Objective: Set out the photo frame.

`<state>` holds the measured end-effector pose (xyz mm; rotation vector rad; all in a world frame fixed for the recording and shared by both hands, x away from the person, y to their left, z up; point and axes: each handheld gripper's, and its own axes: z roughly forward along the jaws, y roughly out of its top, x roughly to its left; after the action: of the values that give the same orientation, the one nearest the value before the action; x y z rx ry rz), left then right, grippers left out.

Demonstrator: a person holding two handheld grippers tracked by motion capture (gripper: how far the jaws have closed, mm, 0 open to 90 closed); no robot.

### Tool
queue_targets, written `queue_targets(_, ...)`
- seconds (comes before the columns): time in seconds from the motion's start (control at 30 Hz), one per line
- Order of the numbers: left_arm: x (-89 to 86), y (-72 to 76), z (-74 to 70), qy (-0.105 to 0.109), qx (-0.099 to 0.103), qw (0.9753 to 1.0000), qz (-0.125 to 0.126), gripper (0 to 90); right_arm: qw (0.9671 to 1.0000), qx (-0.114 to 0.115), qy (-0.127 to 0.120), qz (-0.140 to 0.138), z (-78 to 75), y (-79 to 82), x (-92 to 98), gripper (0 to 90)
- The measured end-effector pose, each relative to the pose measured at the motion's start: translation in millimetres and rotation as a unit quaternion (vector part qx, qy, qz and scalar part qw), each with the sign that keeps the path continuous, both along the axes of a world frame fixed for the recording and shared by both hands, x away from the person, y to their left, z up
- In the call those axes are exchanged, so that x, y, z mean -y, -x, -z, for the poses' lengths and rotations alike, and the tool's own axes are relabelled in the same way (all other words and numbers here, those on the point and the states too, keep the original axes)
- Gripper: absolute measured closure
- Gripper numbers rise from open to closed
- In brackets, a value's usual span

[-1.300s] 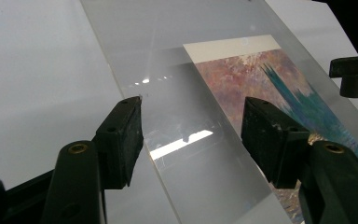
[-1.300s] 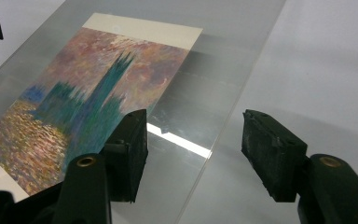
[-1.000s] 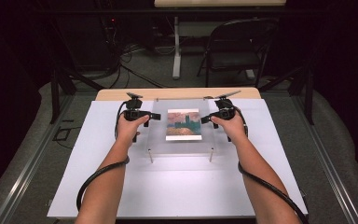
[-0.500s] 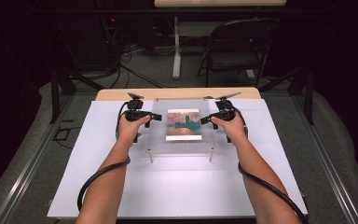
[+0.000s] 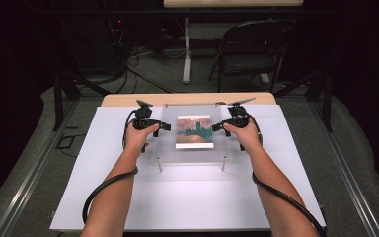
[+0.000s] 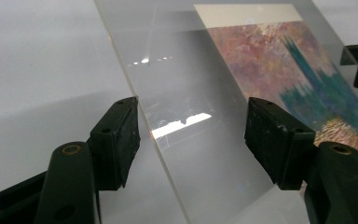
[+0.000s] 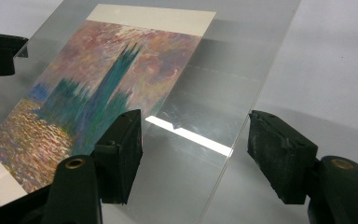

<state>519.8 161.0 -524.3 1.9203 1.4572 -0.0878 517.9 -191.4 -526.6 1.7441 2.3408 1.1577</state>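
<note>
Straddling the clear acrylic panel point(image 5: 192, 133) with both hand-held grippers.
Left hand-held gripper point(image 6: 193, 135) and right hand-held gripper point(image 7: 196, 149) gape wide, gripping nothing; closing on the edges likely comes next.

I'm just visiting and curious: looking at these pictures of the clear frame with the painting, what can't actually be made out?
- High view: the painting print is too small for detail; the person's hands cover each hand-held gripper's jaws.
- Left gripper view: the print is cut off by the right edge; glare on the clear acrylic panel blurs what lies beneath.
- Right gripper view: the panel is cropped at the top; the left hand-held gripper is cut off by the left edge.
</note>
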Motion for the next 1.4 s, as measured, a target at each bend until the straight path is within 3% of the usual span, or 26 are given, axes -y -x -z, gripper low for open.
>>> queue_targets(0.1, 1.3, -1.4, 3.3, -0.002, -0.008, 1.0, 0.002, 35.1, 1.0, -0.002, -0.001, -0.003, -0.1, -0.1, 0.4, 34.7)
queue_targets(0.13, 1.7, -1.9, 4.2, 0.007, -0.013, 0.9999, 0.001, 34.7, 1.0, -0.004, -0.001, -0.005, -0.2, -0.3, 0.9, 34.7)
queue_targets(0.5, -1.1, -3.0, 4.8, 0.015, -0.02, 0.9997, -0.004, 38.3, 0.9997, -0.016, -0.018, -0.007, 3.0, -2.2, 1.2, 33.8)
queue_targets(0.83, -3.3, -3.6, 3.2, 0.016, -0.02, 0.9997, -0.005, 41.4, 0.9998, -0.016, -0.009, -0.009, -0.3, -2.3, 2.2, 37.0)
queue_targets(1.4, -5.1, -2.8, 1.5, 0.018, -0.016, 0.9997, -0.006, 44.2, 0.9999, -0.005, -0.015, -0.007, 0.3, 0.3, 3.0, 37.3)
